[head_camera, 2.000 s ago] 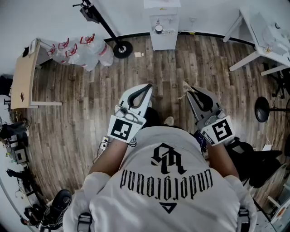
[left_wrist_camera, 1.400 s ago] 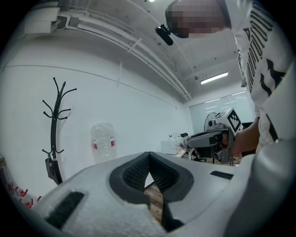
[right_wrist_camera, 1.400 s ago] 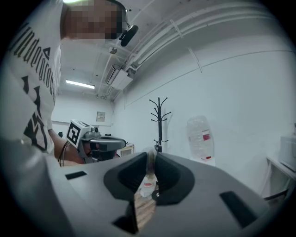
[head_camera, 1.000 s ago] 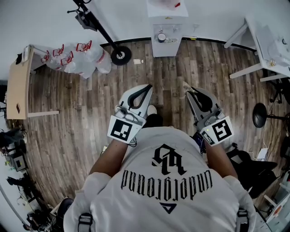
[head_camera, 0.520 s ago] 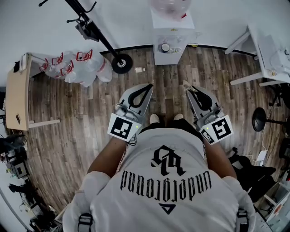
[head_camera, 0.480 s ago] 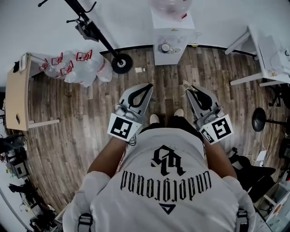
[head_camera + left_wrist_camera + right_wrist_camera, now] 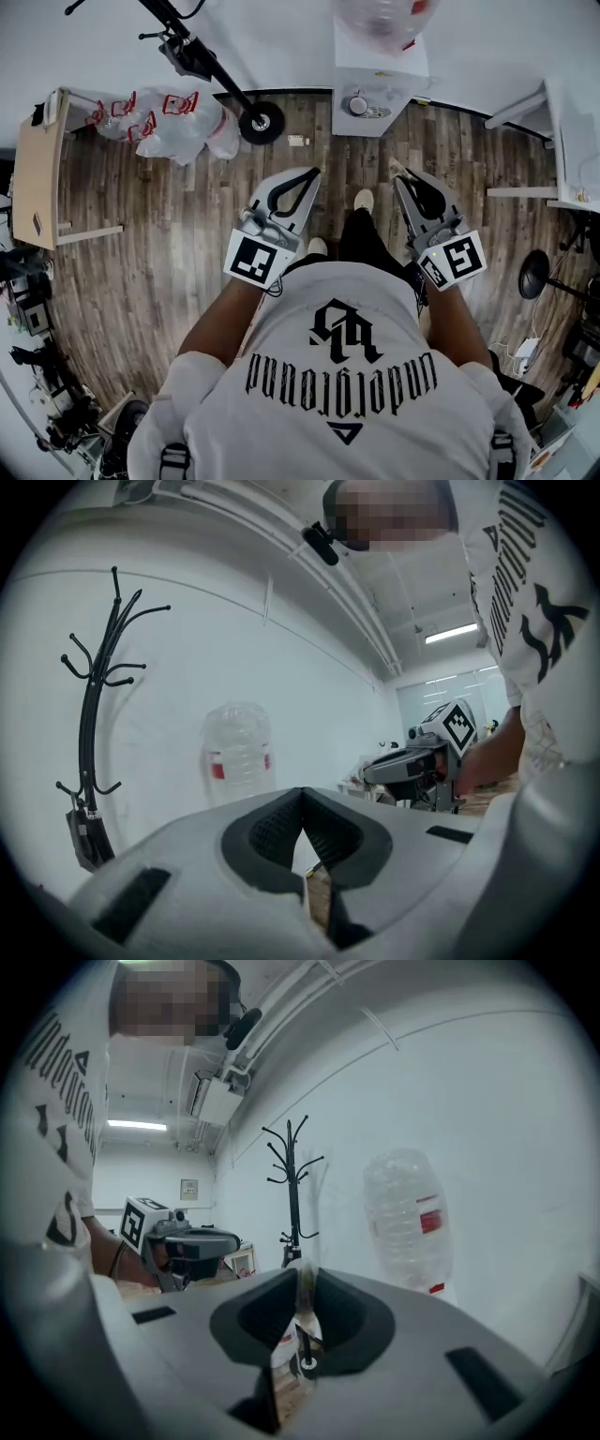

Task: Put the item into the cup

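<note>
Over the wooden floor (image 7: 141,244), head view: a person in a white printed T-shirt (image 7: 342,375) stands with one foot ahead of the other, both grippers held out in front, facing a water dispenser (image 7: 375,94) at the wall.
Head view, left gripper (image 7: 313,172): jaws drawn together at the tips, nothing in them.
Head view, right gripper (image 7: 401,176): jaws nearly together, a small pale item (image 7: 393,169) poking out at the tips.
Head view, cup: not in sight; no surface carrying one lies ahead either, only a coat rack (image 7: 211,66) and bags (image 7: 178,108) to the left.
Left gripper view, jaws: pads meet tip to tip with an empty gap behind them; the dispenser's bottle (image 7: 239,752) stands beyond.
Right gripper view, jaws: closed on the item, a thin sliver standing upright between the pads; what it is cannot be made out.
Right gripper view, surroundings: coat rack and bottle ahead, left gripper off to the side.
Risk, slipping: the item looks pinched only at the very tips, so a jolt in carrying could likely turn it or let it drop to the floor.
Risk, placing: a thin piece that has twisted in the pads may catch the cup's rim or miss it.
Risk, tipping: a light cup nudged by the jaws could fall over.
</note>
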Demonstrator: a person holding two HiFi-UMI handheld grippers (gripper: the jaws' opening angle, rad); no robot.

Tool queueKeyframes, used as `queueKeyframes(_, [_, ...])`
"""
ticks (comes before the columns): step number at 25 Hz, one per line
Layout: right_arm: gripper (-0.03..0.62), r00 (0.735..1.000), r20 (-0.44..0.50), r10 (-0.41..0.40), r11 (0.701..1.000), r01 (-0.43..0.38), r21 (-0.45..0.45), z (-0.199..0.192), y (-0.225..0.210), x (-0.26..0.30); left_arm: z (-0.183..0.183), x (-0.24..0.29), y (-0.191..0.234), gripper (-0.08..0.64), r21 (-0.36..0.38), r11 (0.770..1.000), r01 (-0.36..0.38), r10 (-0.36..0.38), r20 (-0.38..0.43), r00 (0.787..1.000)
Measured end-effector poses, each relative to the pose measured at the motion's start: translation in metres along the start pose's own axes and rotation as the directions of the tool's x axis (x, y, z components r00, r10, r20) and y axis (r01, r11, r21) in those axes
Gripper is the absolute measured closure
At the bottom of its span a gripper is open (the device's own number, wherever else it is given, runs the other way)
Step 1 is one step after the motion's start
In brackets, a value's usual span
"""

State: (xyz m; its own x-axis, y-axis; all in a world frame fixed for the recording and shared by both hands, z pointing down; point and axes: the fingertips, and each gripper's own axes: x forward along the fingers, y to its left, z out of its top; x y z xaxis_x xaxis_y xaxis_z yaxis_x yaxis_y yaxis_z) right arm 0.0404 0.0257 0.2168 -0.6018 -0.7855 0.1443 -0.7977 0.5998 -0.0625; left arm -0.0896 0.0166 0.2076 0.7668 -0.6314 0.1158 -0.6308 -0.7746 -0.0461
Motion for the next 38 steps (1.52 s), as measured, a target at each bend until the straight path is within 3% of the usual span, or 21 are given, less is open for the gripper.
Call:
queueKeyframes(4, [0.537,0.998,-0.054,0.043,0.999,-0.043,0.002,-0.022,-0.047,0.040,-0.017,0.048,0.025,0.554,0.014,0.999,-0.041,0.041,-0.037,0.998])
queueKeyframes(8, [0.537,0.991,-0.106,0.080,0.997,-0.078,0.022,-0.055,-0.091,0.077,-0.046,0.092,0.048,0.554,-0.026,0.996,-0.086,0.084,-0.072,0.994])
queueKeyframes(16, [0.535,0.959,-0.235,0.157,0.988,-0.149,0.050,-0.157,-0.168,0.149,-0.139,0.155,0.088,0.554,-0.092,0.984,-0.155,0.136,-0.188,0.973])
queueKeyframes(21, [0.534,0.937,-0.311,0.162,0.987,-0.150,0.062,-0.239,-0.203,0.191,-0.205,0.191,0.100,0.552,-0.061,0.987,-0.149,0.132,-0.223,0.966])
queueKeyframes(28, [0.532,0.910,-0.391,0.139,0.989,-0.110,0.095,-0.352,-0.239,0.246,-0.308,0.237,0.117,0.552,-0.122,0.983,-0.134,0.095,-0.285,0.954])
queueKeyframes(32, [0.531,0.892,-0.431,0.138,0.988,-0.097,0.116,-0.405,-0.253,0.271,-0.359,0.254,0.123,0.552,-0.166,0.976,-0.138,0.082,-0.303,0.949])
queueKeyframes(38, [0.529,0.864,-0.489,0.121,0.992,-0.083,0.099,-0.467,-0.265,0.306,-0.416,0.273,0.127,0.552,-0.162,0.980,-0.114,0.057,-0.319,0.946])
